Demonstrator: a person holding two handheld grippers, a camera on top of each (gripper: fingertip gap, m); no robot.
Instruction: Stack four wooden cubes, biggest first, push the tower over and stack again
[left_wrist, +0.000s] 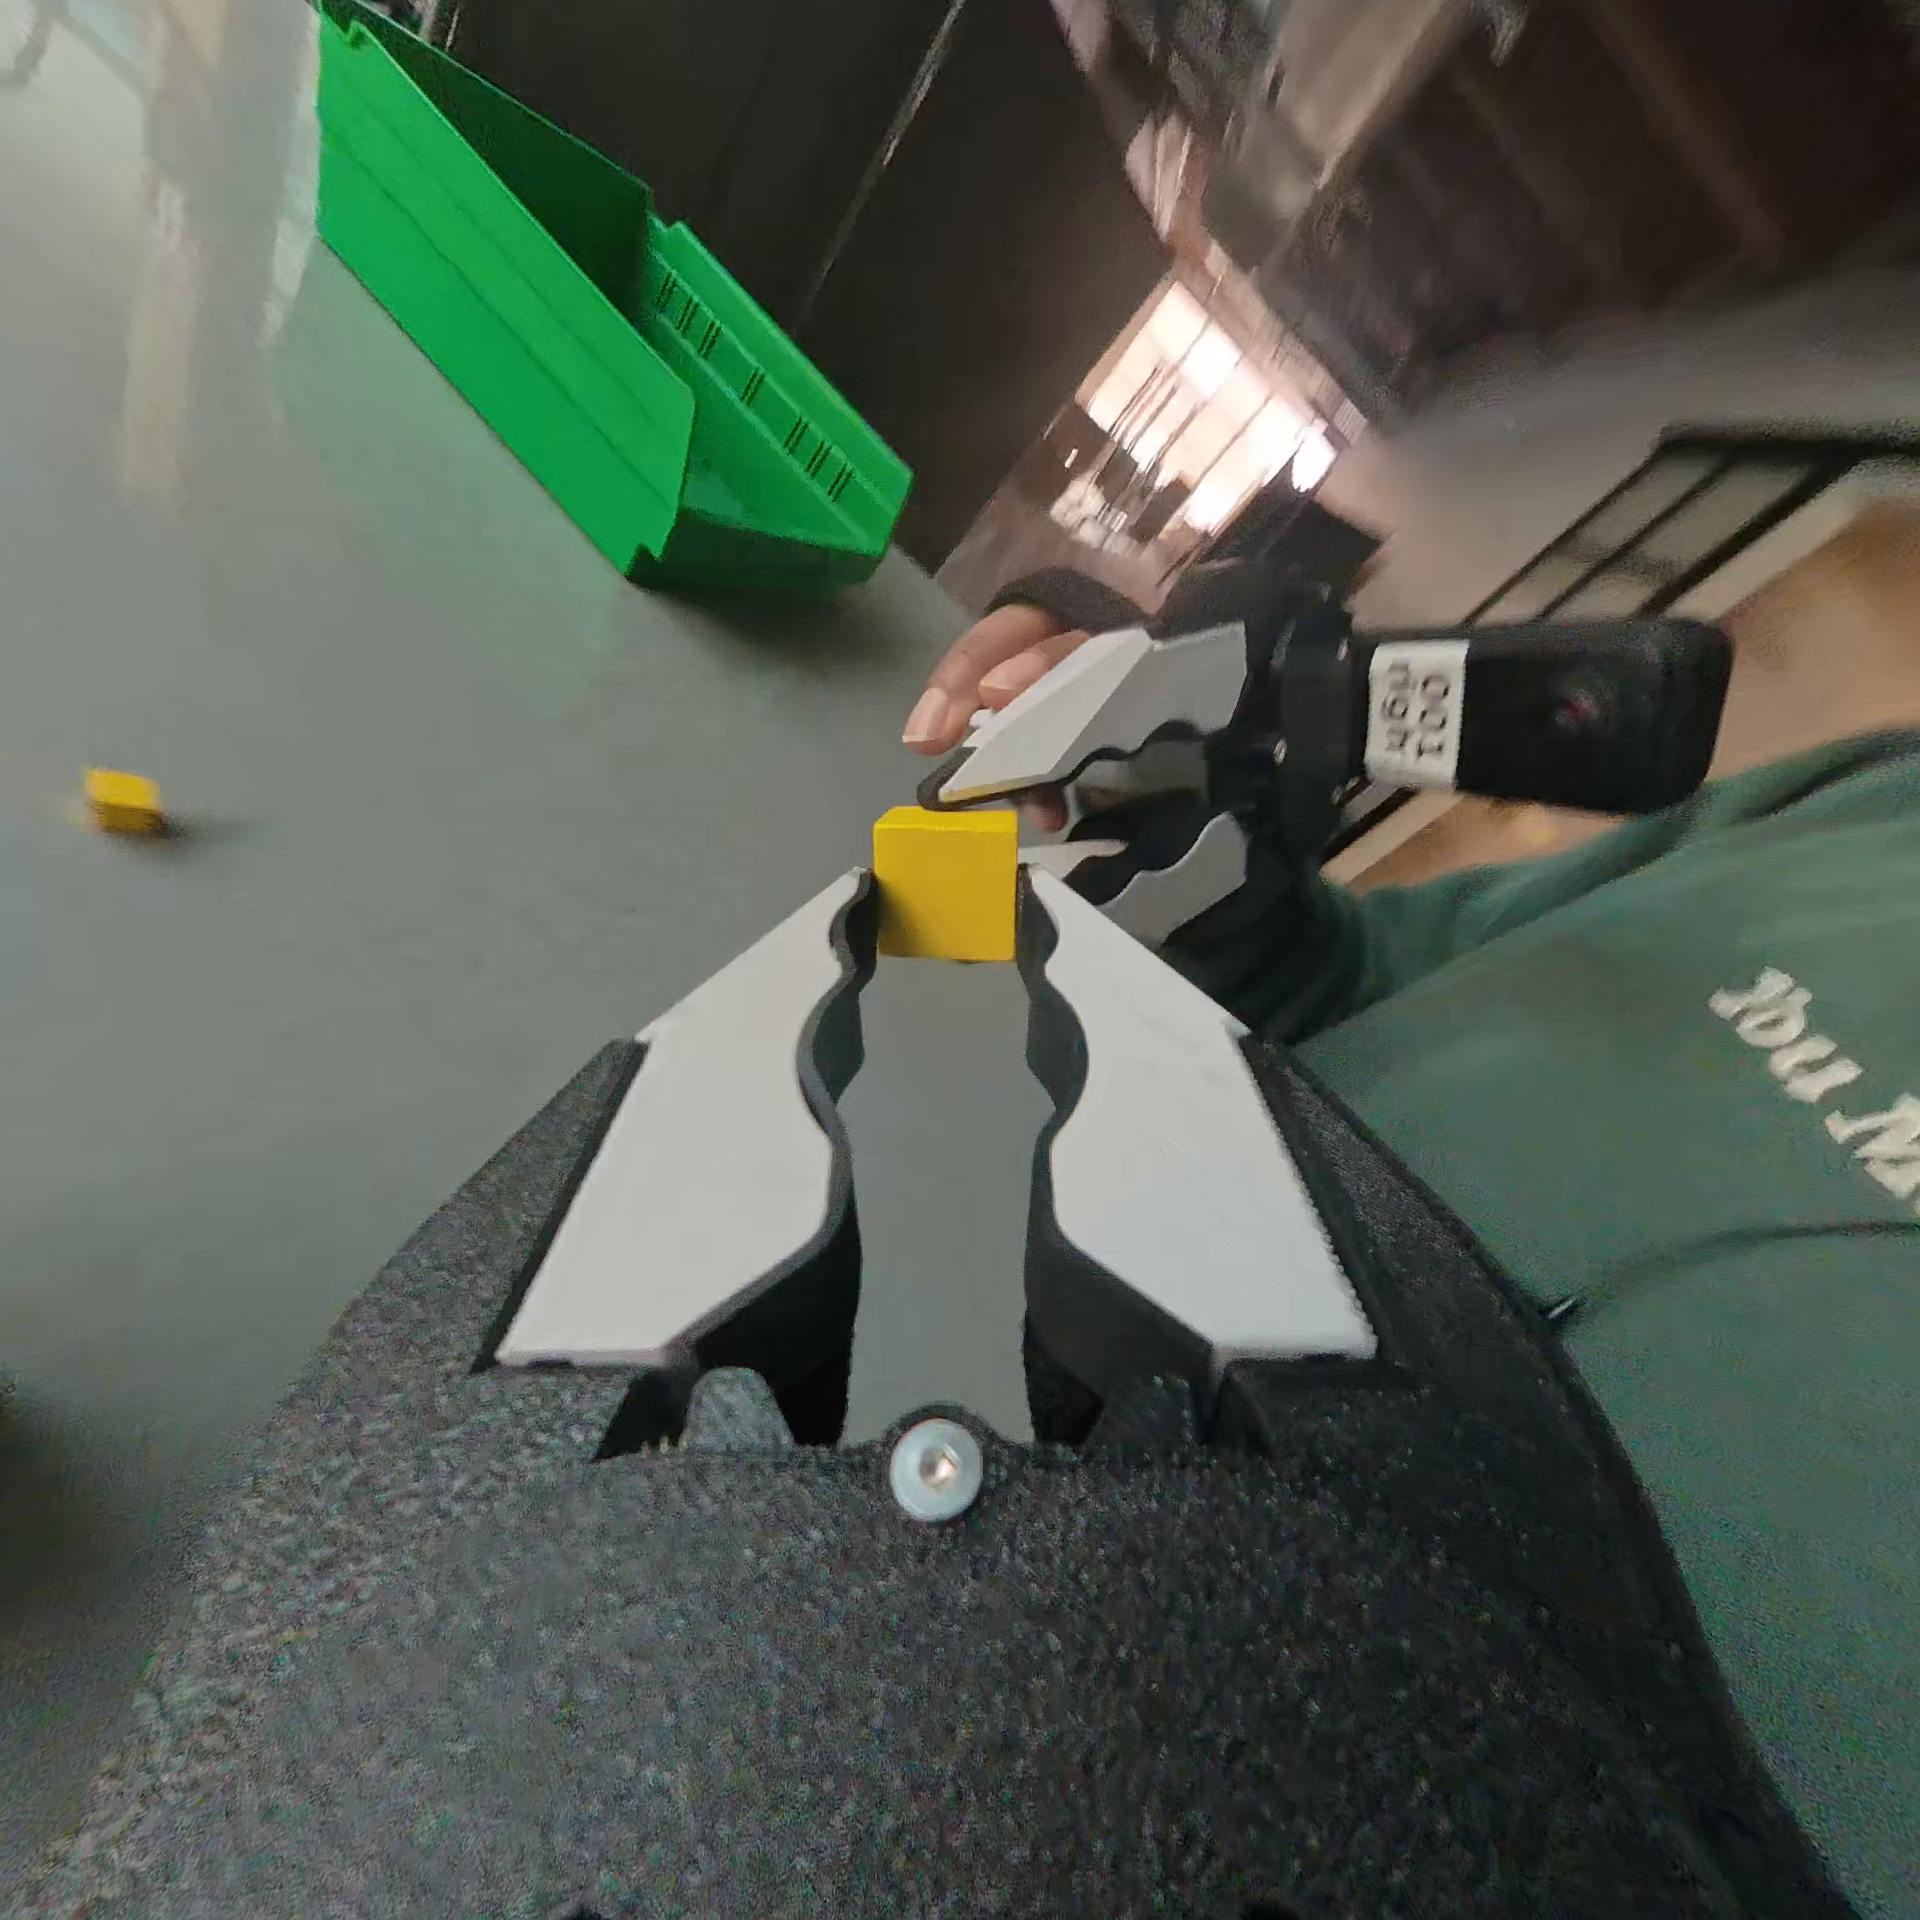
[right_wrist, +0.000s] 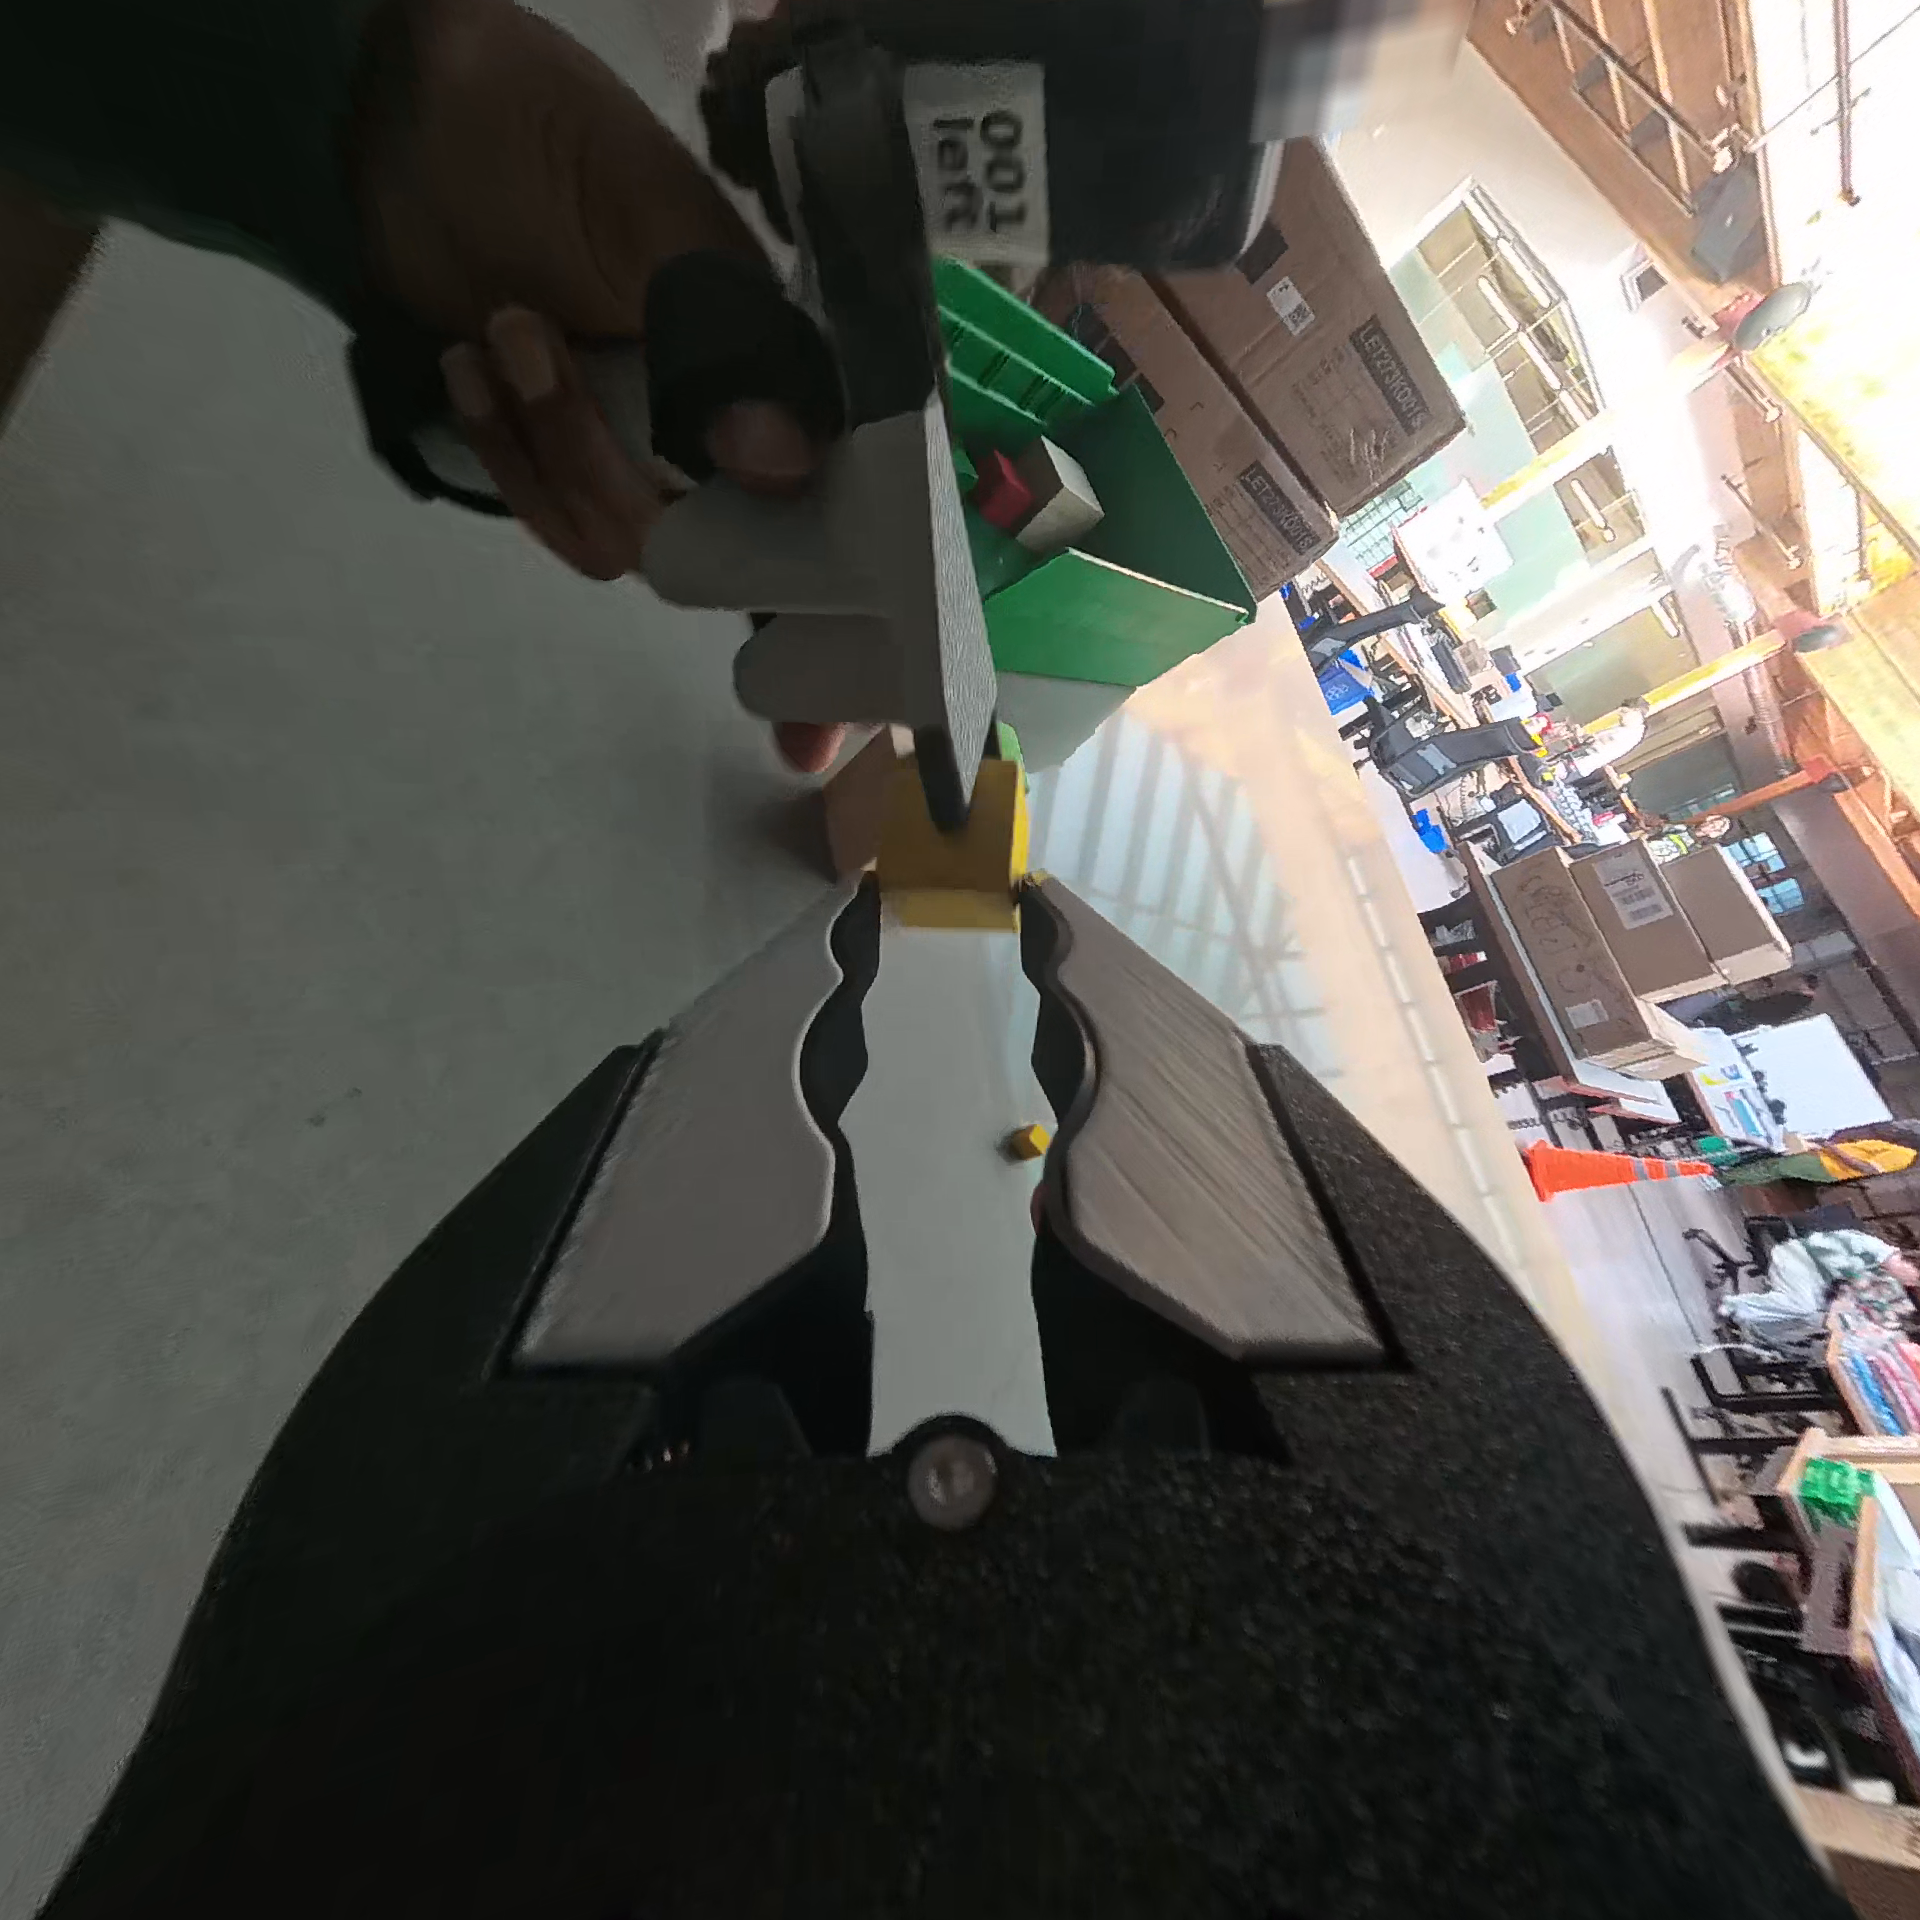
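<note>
A yellow block (left_wrist: 943, 894) is held above the grey table (left_wrist: 312, 987). My left gripper (left_wrist: 943, 883) is shut on it, one fingertip on each side. My right gripper (right_wrist: 950, 902) is shut on the same yellow block (right_wrist: 945, 906) from the opposite side. In the left wrist view the right gripper's upper finger (left_wrist: 1049, 717) lies on the block's top and the lower finger is partly hidden behind the block. In the right wrist view a left gripper finger (right_wrist: 951, 644) comes down from above onto the block.
A green bin (left_wrist: 582, 343) stands at the table's far side, and in the right wrist view the bin (right_wrist: 1122, 603) holds a red block (right_wrist: 1003, 488) and a pale block (right_wrist: 1065, 509). A small yellow block (left_wrist: 123, 800) lies loose on the table. A tan block (right_wrist: 857, 810) sits just behind the held one. Cardboard boxes (right_wrist: 1299, 343) stand beyond the bin. Left and right tips are no more than a few centimetres apart.
</note>
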